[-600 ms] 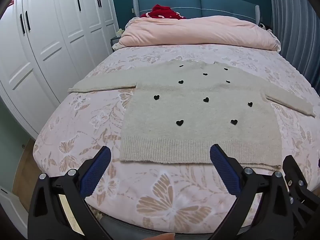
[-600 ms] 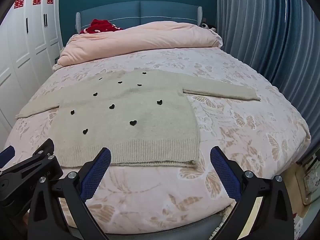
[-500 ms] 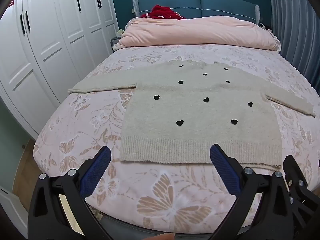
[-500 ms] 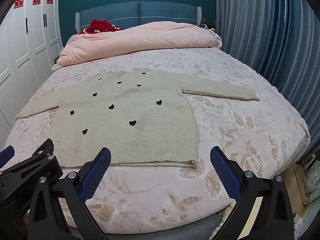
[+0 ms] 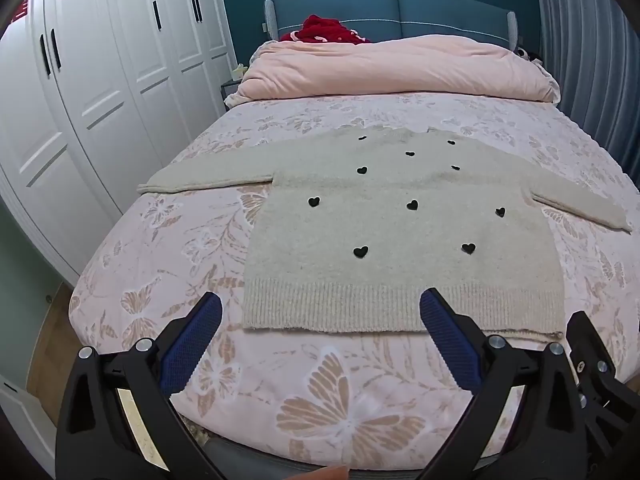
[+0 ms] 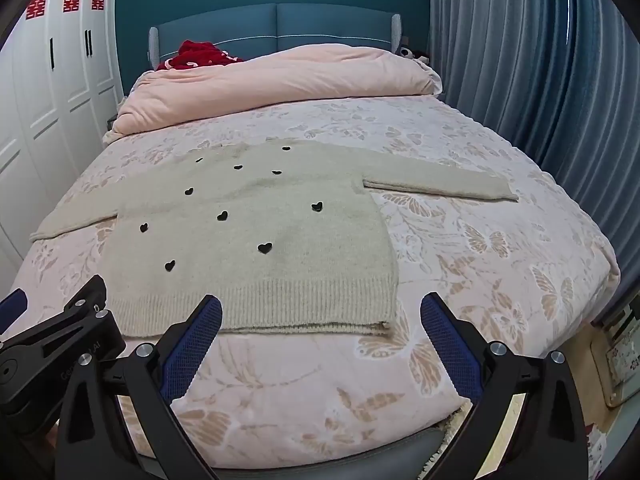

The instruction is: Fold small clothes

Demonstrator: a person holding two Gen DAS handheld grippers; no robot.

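Note:
A beige knit sweater (image 5: 400, 236) with small black hearts lies flat on the bed, both sleeves spread out sideways, ribbed hem nearest me. In the right wrist view the same sweater (image 6: 256, 248) sits left of centre. My left gripper (image 5: 320, 312) hovers open above the hem's left part, nothing between its blue pads. My right gripper (image 6: 320, 312) stands open above the hem's right corner, also holding nothing. The left gripper's body (image 6: 52, 344) shows at the lower left of the right wrist view.
The bed (image 5: 168, 264) has a pink butterfly-print cover. A folded pink duvet (image 5: 392, 72) and a red garment (image 5: 324, 30) lie at the headboard. White wardrobes (image 5: 92, 88) stand left, blue curtains (image 6: 540, 80) right. A fingertip (image 5: 328, 472) shows at the bottom edge.

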